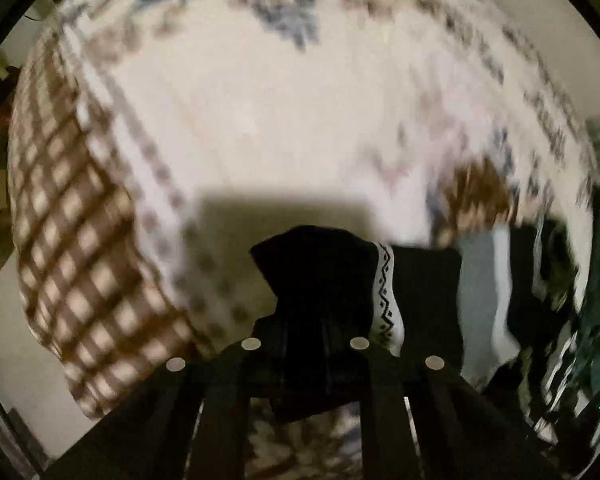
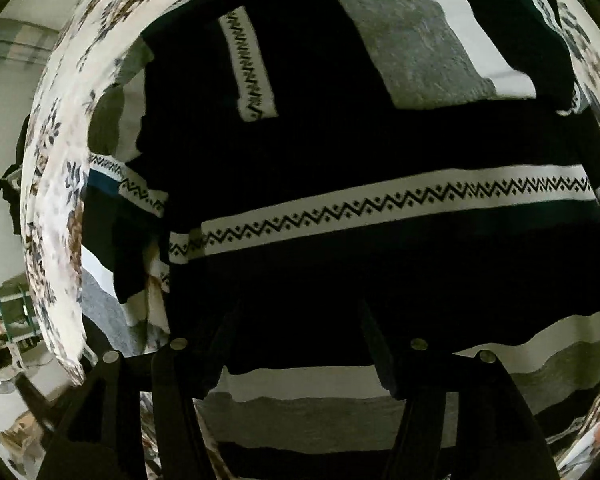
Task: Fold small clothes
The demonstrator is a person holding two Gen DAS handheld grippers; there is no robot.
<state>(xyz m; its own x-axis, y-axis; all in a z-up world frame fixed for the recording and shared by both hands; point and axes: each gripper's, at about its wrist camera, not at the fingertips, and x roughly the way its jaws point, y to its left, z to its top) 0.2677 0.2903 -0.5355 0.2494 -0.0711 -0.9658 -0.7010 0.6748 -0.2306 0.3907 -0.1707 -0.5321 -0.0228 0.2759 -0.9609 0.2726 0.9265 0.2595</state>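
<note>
Left gripper (image 1: 306, 344), lower centre of its view, is clamped on a dark corner of the striped garment (image 2: 340, 152); the right gripper (image 2: 300, 350) stands part-open above it, gripping nothing. The garment fills the right view, spread on a floral cloth (image 1: 240, 120). Judged best practice: carry the pinched corner low and straight, aligning edges before release.

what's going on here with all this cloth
A person with a gripper in each hand is folding small clothes on a patterned cloth. The left gripper is shut on a bunched black garment with a white zigzag band. The right gripper is open over a pile of striped clothes, holding nothing.
</note>
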